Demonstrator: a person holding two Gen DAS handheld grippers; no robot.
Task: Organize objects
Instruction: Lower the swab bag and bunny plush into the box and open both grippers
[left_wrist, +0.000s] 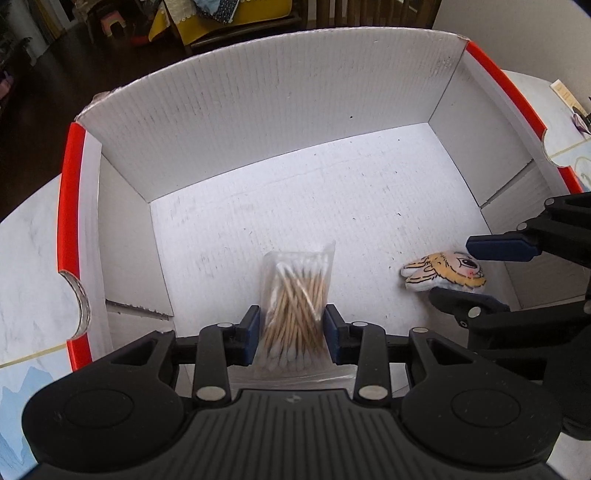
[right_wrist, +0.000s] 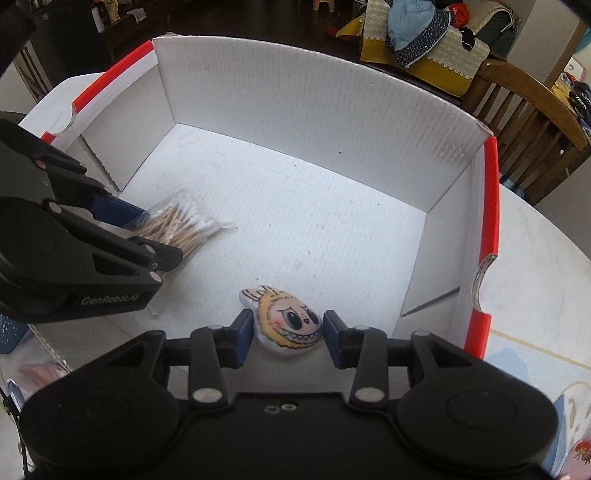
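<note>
A clear bag of cotton swabs (left_wrist: 295, 295) lies on the floor of a white box with red rims (left_wrist: 258, 110), near its front wall. My left gripper (left_wrist: 291, 332) points steeply down into the box, its blue pads pressed on both sides of the bag. To the right lies a small plush face toy (right_wrist: 286, 325) with yellow hair. My right gripper (right_wrist: 288, 336) straddles it, pads close beside it without squeezing. The right wrist view also shows the bag (right_wrist: 177, 225) in the left gripper (right_wrist: 155, 232). The left wrist view shows the toy (left_wrist: 443, 273) between the right gripper's fingers (left_wrist: 498, 249).
The box (right_wrist: 295, 92) stands on a white marble-look table (right_wrist: 535, 277). Behind it are a wooden chair (right_wrist: 535, 122) and a yellow cloth with heaped clothes (right_wrist: 417, 40). The box floor beyond the two objects is bare.
</note>
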